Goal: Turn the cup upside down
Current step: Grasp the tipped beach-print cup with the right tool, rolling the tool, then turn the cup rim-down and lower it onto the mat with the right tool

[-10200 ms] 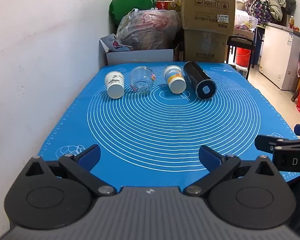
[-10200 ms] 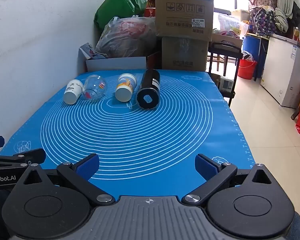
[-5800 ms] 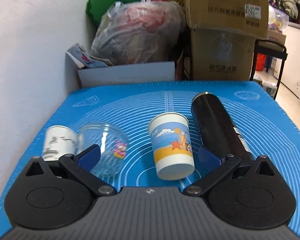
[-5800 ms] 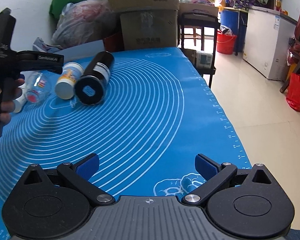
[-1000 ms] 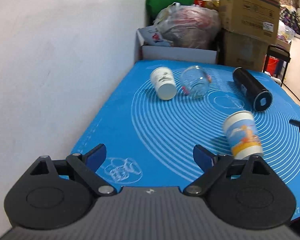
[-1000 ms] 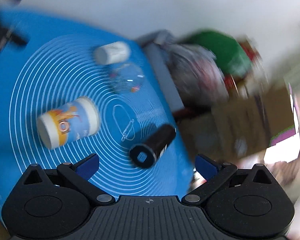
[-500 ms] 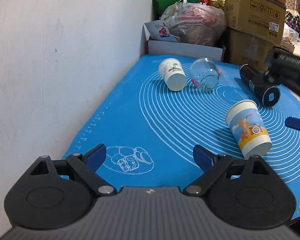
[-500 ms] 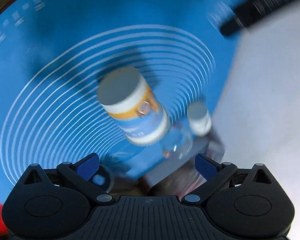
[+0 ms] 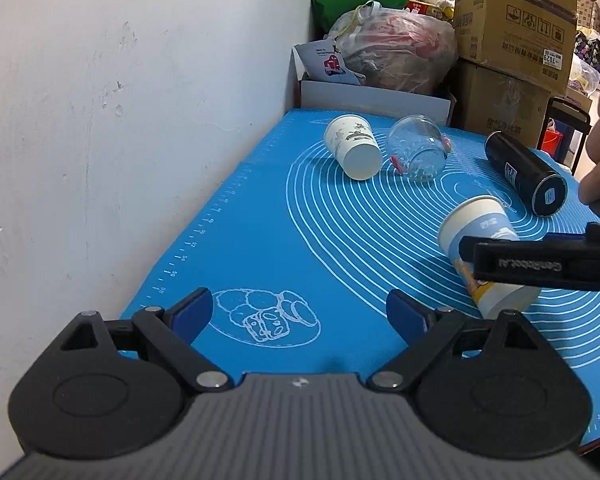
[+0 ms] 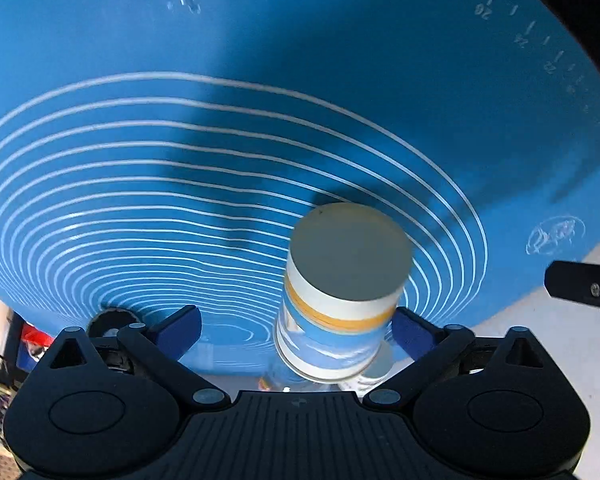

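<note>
The paper cup (image 10: 342, 300) lies between the two fingers of the right gripper (image 10: 296, 330). In the right wrist view its flat base faces the camera, and its long axis runs roughly along the fingers, mouth end nearest the gripper body. The right blue pad (image 10: 410, 332) is at the cup wall. The left pad is well apart from it. The jaws stand wide and hold nothing. The cup sits off-centre, toward the right finger.

In the left wrist view the same cup (image 9: 486, 256) is tilted on the blue mat (image 9: 260, 208), near the mat's right edge. The wide mouth is up and away, and the narrow base is down toward the near edge. It appears to rest on the mat, but the contact is partly hidden by the black bar of the right gripper (image 9: 540, 264), which crosses in front of the cup.

The left gripper (image 9: 300, 314) hangs over the near left corner of the mat, jaws wide, holding nothing, well apart from the cup. The right gripper is the nearer tool.

Judgement: the coming move depends on centring the cup between the pads before closing. Closure from the present offset is likely to push the cup sideways.

Three other vessels lie on their sides toward the far edge: a white cup (image 9: 354, 146), a clear cup (image 9: 418, 152) and a black flask (image 9: 524, 172).
</note>
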`<state>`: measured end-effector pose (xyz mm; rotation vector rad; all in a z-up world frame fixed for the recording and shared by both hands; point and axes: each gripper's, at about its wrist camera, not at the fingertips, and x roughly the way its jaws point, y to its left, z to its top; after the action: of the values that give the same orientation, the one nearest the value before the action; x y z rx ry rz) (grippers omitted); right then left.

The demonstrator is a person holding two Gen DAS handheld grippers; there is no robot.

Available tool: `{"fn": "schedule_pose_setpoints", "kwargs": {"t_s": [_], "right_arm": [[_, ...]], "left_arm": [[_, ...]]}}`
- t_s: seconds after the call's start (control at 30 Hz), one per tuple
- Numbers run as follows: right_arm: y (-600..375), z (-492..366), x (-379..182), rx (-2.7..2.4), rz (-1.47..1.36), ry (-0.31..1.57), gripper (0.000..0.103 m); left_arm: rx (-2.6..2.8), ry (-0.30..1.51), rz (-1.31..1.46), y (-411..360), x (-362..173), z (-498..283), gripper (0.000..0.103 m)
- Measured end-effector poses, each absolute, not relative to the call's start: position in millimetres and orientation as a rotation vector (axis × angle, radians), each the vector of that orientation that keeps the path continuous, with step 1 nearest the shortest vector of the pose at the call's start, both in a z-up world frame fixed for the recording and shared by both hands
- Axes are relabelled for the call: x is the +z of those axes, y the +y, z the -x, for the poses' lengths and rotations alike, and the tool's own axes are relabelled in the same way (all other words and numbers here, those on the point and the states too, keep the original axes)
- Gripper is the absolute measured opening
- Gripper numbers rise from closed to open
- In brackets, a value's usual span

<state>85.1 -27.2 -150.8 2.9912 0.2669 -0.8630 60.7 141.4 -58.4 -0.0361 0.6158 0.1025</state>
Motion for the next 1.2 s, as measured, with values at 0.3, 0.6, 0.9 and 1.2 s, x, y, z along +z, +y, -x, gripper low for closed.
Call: {"fn": "schedule_pose_setpoints", "kwargs": {"t_s": [0.3,0.6,0.9,1.2], "right_arm": [[-13,-93,-153,-0.843,-3.030,0.243,0.059],[-22,-98,-144,-0.889,-3.103,0.219,0.057],[-1,-101,-111,-1.093,-3.567,-0.247,0.057],[-16,-119,-57,-1.501,-4.037,-1.181,0.056]], "left_arm": [[0.108,0.623,0.052,144,-60,-62,0.093],[0.105,0.623,0.040,142,-60,-62,0.093],[0.102,0.611,0.033,134,-50,-61,0.093],[0.076,0.602,0.008,115,-38,-66,0.093]]}}
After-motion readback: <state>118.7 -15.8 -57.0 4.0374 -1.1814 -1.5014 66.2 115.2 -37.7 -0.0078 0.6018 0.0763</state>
